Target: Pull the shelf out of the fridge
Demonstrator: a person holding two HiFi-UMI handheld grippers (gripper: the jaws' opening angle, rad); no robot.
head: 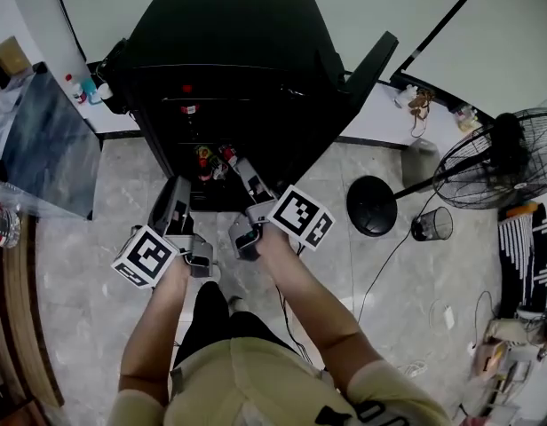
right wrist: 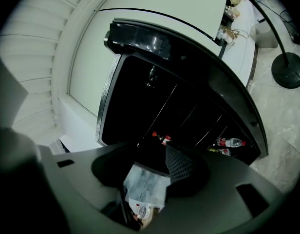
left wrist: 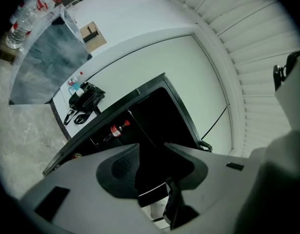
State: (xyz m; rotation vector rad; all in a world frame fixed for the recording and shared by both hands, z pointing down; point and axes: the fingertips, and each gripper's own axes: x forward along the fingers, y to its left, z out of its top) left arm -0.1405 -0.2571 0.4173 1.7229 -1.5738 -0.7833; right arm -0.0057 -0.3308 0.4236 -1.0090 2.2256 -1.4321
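Open black fridge [head: 229, 34] with the shelf [right wrist: 159, 111] seated inside, just beside a red-labelled bottle [right wrist: 162, 138]. Left gripper [left wrist: 152, 155] and right gripper [right wrist: 147, 152], rolled sideways, face the interior; both pairs of jaws stand spread, clamping nothing.

The tall black fridge [head: 229, 51] stands at the upper centre of the head view, its back to the pale wall and its door [head: 373, 59] swung open to the right. Inside, a red-capped plastic bottle [head: 186, 106] lies in the upper part, and more small bottles [head: 211, 160] sit low at the front. Your left gripper [head: 178, 189] and right gripper [head: 244, 171] are side by side at frame centre, just before that low opening. At far left lies the grey slab table [head: 43, 149], with clear water bottles [head: 0, 224] below it. At right, the black wire-cage fan [head: 509, 158] fills the edge. Its round base [head: 371, 207] is left of it, and a small dark bucket [head: 432, 224] is between them.
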